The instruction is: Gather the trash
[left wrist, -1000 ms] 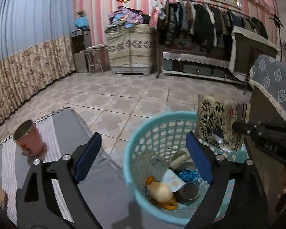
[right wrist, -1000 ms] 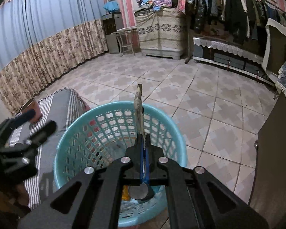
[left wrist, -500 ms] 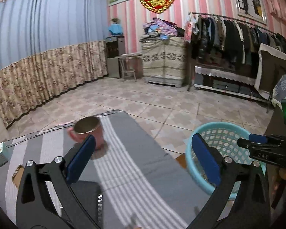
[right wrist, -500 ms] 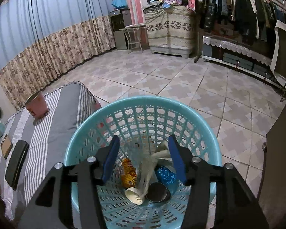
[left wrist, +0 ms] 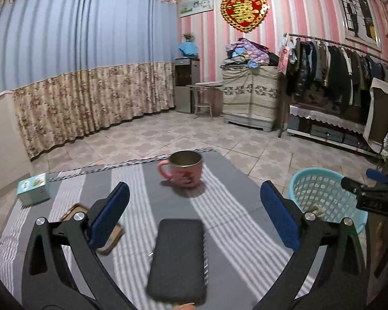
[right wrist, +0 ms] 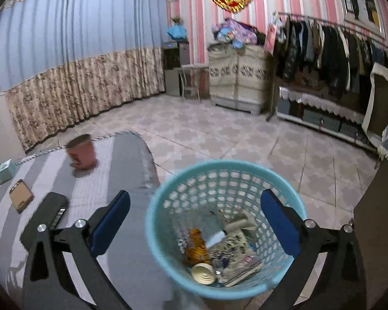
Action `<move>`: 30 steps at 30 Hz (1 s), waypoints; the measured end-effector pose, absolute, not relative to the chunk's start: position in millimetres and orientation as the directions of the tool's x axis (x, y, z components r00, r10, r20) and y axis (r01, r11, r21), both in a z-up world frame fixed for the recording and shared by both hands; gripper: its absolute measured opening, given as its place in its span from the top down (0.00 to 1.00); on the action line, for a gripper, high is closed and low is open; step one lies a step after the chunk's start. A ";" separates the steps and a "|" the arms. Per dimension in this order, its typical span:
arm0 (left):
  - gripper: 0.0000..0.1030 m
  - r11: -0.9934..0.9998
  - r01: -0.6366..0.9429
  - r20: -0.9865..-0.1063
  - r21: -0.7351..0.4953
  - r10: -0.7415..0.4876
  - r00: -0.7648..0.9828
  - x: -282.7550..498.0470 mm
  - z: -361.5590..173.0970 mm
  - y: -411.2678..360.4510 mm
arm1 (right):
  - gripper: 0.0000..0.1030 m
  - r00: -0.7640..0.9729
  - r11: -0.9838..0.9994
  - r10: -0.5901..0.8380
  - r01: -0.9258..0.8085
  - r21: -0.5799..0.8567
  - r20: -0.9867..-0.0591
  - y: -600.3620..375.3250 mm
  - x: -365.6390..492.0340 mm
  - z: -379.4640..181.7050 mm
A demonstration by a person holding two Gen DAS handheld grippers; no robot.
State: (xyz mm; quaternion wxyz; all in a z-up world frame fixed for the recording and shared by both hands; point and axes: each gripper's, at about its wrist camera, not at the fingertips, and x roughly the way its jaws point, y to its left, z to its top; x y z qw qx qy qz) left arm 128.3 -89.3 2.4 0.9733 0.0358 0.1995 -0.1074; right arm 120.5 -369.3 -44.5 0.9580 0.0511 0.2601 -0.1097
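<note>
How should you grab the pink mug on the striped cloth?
Probably by its body, not the handle. The pink mug stands upright on the striped cloth with its handle sticking out to the left in the left wrist view. Come in level from the near side, one finger front, one back, across the round wall.

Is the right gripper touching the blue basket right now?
Apart. The right wrist view shows the right gripper opening, empty, above the blue basket; neither finger meets the rim.
</note>
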 end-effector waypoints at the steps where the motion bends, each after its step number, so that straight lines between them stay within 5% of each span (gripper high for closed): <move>1: 0.05 0.976 0.217 -0.393 0.025 -0.190 0.900 124.3 2.5 -83.9 | 0.04 0.849 0.974 -0.177 0.223 0.035 -0.498 -355.3 114.6 -41.5; 11: 0.05 0.990 0.137 -0.392 0.014 -0.121 0.912 75.2 -7.9 -27.9 | 0.04 0.875 0.991 -0.082 0.120 0.051 -0.477 -258.0 58.7 -49.2; 30: 0.05 0.995 0.095 -0.377 0.016 -0.082 0.923 21.3 -24.9 -6.5 | 0.04 0.906 0.995 -0.076 0.098 0.033 -0.416 -220.4 19.2 -43.9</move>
